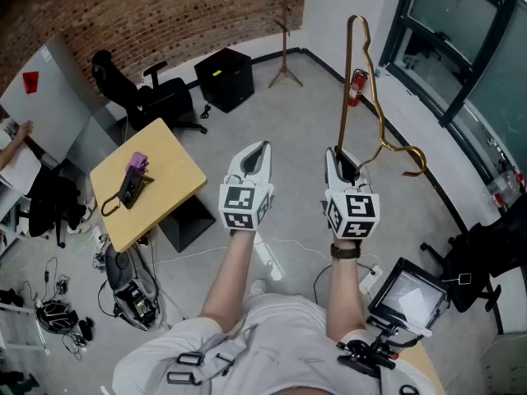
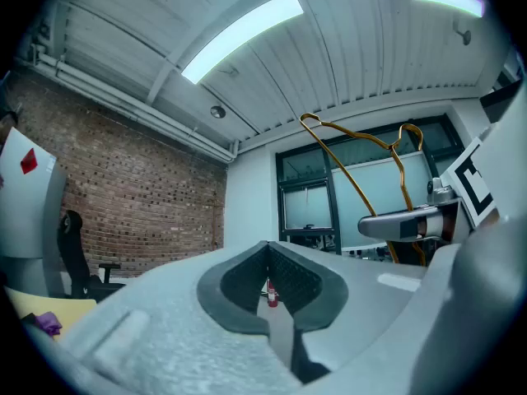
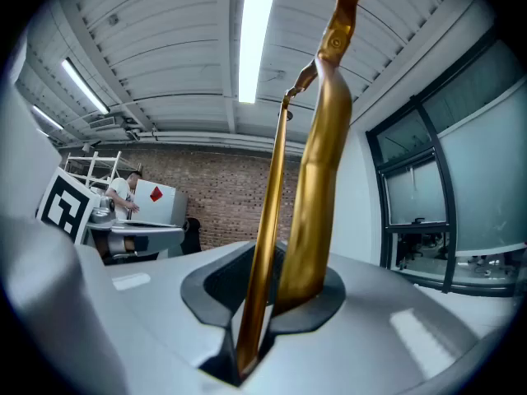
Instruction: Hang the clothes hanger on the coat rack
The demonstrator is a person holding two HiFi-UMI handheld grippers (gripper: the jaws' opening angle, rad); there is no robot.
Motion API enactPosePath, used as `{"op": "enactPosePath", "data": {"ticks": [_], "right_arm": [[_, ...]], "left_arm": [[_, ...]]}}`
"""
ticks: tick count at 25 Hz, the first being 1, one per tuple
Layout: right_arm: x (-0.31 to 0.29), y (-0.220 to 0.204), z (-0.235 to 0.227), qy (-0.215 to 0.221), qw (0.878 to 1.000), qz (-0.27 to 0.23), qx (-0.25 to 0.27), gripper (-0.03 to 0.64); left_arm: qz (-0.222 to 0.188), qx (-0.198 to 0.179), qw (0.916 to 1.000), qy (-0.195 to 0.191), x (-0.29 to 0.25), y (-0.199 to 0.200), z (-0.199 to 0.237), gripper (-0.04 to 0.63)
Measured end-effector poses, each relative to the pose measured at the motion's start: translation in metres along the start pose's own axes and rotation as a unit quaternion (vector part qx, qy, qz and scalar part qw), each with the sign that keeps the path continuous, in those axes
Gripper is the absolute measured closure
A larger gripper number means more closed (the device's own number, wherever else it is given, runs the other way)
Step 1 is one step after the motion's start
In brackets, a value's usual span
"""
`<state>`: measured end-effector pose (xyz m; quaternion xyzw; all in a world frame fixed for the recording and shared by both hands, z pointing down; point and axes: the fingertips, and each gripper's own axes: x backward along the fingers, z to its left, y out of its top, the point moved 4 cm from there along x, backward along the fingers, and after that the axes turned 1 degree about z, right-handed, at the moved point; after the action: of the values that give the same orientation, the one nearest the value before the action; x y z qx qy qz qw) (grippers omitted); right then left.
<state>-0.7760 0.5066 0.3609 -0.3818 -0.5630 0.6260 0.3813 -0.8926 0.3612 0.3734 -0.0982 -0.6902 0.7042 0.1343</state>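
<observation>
Place: office-like workroom
Walls: bare brick wall far left; dark-framed glass windows right
Furniture: black office chair, small wooden counter
Floor: grey concrete floor, loose cables near left
Ceiling: strip light

Bright ceiling strip lights; dark, fisheye-warped edges

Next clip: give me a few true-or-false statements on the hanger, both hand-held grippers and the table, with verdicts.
1. The gold metal clothes hanger is clamped in the right hand-held gripper. True.
2. The left hand-held gripper grips the hanger too. False: its jaws are shut on nothing.
3. The hanger hangs on the dark tripod coat rack. False: it is held up in the air, apart from the rack.
4. A purple item lies on the light wooden table. True.
</observation>
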Motion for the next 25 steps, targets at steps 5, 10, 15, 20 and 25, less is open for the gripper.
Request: {"op": "enactPosePath", "data": {"ticks": [5,10,15,20,25], "right_arm": [[-0.016,-0.001,0.033,0.015,1.000,0.007,0.005,0.557],[-0.037,0.001,0.060,0.006,1.000,0.014,0.018,0.557],[-0.039,-0.001,0.074,-0.016,0.999,0.021,0.030,0.557],[-0.040,-0.013,0.059,-0.046,0.998,0.043,0.030,0.557],[-0.049,-0.024,0.022,-0.062,0.997,0.047,0.016,0.557]], "left_arm": [[-0.012,0.002,0.9999,-0.009,0.011,0.004,0.018,0.597],[-0.007,-0.001,0.9996,-0.026,0.012,0.000,0.048,0.597],[0.009,0.020,0.9987,-0.046,0.008,-0.012,0.065,0.597],[0.011,0.036,0.9958,-0.084,-0.018,-0.022,0.051,0.595],[0.010,0.035,0.9938,-0.105,-0.057,-0.026,0.031,0.597]]}}
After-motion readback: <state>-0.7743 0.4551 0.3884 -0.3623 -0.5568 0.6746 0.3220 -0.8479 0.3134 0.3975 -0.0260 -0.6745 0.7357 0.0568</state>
